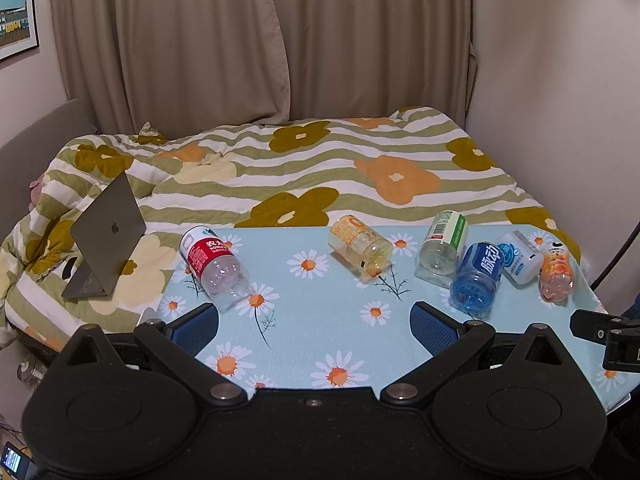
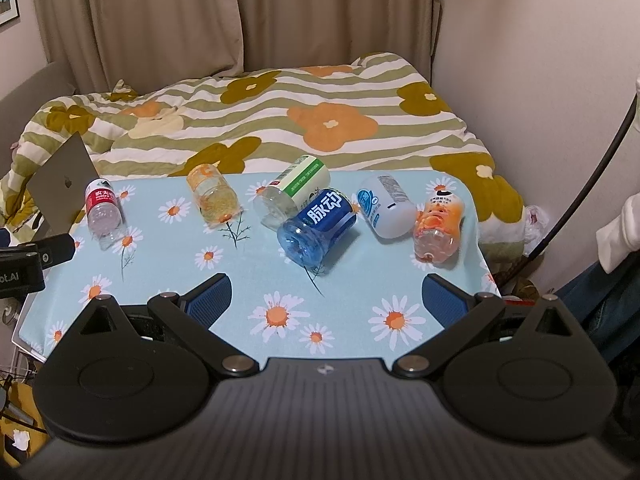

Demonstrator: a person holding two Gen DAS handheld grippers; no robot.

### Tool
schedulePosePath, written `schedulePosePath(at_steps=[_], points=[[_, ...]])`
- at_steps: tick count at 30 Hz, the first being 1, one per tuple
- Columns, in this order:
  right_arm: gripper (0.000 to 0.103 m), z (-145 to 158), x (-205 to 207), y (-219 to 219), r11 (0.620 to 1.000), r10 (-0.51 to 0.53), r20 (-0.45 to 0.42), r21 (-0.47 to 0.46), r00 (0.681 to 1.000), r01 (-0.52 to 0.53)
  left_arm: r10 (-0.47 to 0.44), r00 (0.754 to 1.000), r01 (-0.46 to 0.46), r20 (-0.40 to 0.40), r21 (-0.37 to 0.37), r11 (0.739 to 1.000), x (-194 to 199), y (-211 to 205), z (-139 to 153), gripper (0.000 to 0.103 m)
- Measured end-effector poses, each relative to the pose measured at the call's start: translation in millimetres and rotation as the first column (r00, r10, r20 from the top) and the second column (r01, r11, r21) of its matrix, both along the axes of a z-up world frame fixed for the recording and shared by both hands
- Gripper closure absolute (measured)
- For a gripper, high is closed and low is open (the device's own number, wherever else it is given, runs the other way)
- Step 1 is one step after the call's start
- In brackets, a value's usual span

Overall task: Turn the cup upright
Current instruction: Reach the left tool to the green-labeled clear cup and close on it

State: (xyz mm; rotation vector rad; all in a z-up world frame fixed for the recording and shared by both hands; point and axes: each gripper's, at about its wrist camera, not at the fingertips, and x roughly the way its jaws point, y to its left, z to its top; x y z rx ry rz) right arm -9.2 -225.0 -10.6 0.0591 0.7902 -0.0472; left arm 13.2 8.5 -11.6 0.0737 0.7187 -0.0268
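Note:
Several cut-bottle cups lie on their sides on the daisy-print table [image 1: 320, 344]: red-label [image 1: 212, 264], yellow [image 1: 360, 244], green-label [image 1: 442, 250], blue [image 1: 478, 278], white [image 1: 520, 256] and orange [image 1: 557, 276]. The right wrist view shows them too: red-label [image 2: 103, 210], yellow [image 2: 214, 196], green-label [image 2: 296, 190], blue [image 2: 318, 226], white [image 2: 386, 206], orange [image 2: 438, 226]. My left gripper [image 1: 316, 326] is open and empty above the table's near side, short of the cups. My right gripper [image 2: 328, 298] is open and empty, just short of the blue cup.
A bed with a flowered quilt [image 1: 304, 168] lies behind the table. An open laptop [image 1: 106, 236] stands on the quilt at the left. Curtains [image 1: 256, 40] hang behind, and a wall [image 1: 560, 100] runs along the right. A black cable [image 2: 588, 176] hangs by the right wall.

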Motion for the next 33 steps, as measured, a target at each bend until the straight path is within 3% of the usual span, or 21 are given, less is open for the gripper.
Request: schedulePosePath(at_steps=[9,14,24,33], points=[[0.000,1.8,8.8,-25.2,0.995,0.097,-0.026,0.015,0.995,-0.096,0.067,0.998,-0.067,-0.017,-0.004,0.998,6.8,-18.5,9.8,0.000],[0.000,-3.6,25.2,-44.5,0.989,0.144,-0.047,0.041,0.989,-0.142,0.059,0.998,-0.059,-0.012,0.019,0.998,23.8,-33.4,18.9,0.000],[0.000,-24.0,54.7,-64.9,0.995,0.078,-0.086,0.065,0.993,-0.073,-0.119,0.986,0.121,-0.114,0.014,0.993,107.5,-64.2,8.0,0.000],[0.000,-40.4,76.4,-77.1,0.990,-0.108,-0.146,0.076,0.983,0.120,-0.306,0.920,0.313,-0.245,-0.010,0.950,191.7,-104.3,-31.1,0.000]])
